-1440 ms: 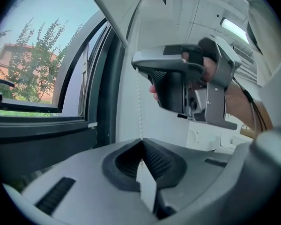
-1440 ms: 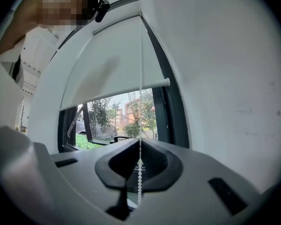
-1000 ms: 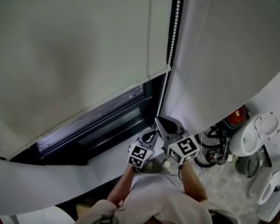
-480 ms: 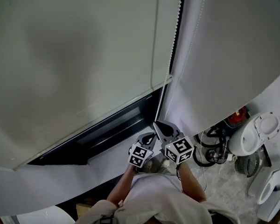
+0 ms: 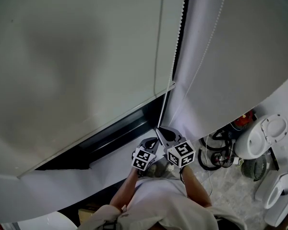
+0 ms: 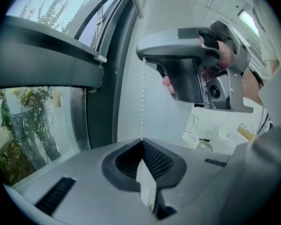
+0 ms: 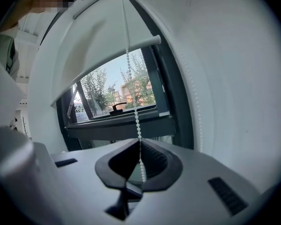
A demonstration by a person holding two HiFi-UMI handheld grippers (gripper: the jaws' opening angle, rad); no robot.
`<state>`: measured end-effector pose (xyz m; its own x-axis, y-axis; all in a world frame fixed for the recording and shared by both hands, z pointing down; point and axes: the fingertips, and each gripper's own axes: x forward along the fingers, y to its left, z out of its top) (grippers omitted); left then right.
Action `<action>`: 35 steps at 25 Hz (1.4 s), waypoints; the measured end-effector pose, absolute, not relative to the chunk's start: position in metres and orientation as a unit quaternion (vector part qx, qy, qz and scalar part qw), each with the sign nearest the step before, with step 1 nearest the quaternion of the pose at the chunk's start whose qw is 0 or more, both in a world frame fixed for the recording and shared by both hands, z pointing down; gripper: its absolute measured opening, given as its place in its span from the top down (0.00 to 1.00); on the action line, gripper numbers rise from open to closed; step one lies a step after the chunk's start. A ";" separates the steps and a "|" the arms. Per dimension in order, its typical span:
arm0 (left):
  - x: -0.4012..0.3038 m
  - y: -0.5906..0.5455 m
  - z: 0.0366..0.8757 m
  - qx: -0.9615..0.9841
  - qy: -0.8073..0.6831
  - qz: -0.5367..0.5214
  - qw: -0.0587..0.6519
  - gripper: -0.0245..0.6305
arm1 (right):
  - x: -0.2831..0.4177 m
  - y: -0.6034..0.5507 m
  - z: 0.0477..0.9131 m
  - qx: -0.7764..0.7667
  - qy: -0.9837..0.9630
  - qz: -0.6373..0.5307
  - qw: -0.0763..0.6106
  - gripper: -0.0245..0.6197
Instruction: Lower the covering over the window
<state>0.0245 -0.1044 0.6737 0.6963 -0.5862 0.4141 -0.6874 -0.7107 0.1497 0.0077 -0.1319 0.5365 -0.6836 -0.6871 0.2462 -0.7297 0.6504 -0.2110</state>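
A pale roller blind [image 5: 77, 56] hangs over the dark-framed window [image 5: 110, 134], its bottom bar [image 5: 101, 128] just above the sill. A white bead chain [image 5: 167, 95] runs down the blind's right edge to both grippers. My right gripper [image 5: 159, 130] is shut on the bead chain [image 7: 131, 78], which passes between its pads. Just below and left of it, my left gripper [image 5: 152, 142] is shut on the same chain [image 6: 142, 102]. In the left gripper view the right gripper [image 6: 141, 56] sits above the left gripper [image 6: 141, 142].
A white wall [image 5: 240, 42] with a second chain strand [image 5: 206, 47] stands right of the window. On the floor at the lower right lie white round appliances [image 5: 259, 138], a red item [image 5: 245, 119] and black cables [image 5: 220, 153]. The window handle [image 7: 117, 107] shows through the glass.
The blind's bottom bar has come down, and less of the dark window shows. Both grippers have sunk a little with the chain still in them.
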 end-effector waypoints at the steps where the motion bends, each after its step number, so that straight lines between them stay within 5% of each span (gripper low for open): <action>1: 0.025 -0.104 0.677 0.909 -0.349 0.173 0.149 0.94 | 0.008 -0.132 0.540 0.391 -0.905 0.150 0.075 0.96; 11: 0.015 -0.092 0.670 0.907 -0.350 0.179 0.149 0.93 | 0.013 -0.134 0.548 0.392 -0.904 0.154 0.076 0.96; 16: 0.007 -0.092 0.620 0.914 -0.354 0.139 0.141 0.83 | 0.014 -0.136 0.549 0.391 -0.904 0.154 0.075 0.96; 35: 0.021 -0.134 0.331 0.928 -0.366 -0.034 -0.066 0.83 | 0.016 -0.134 0.547 0.394 -0.903 0.153 0.071 0.96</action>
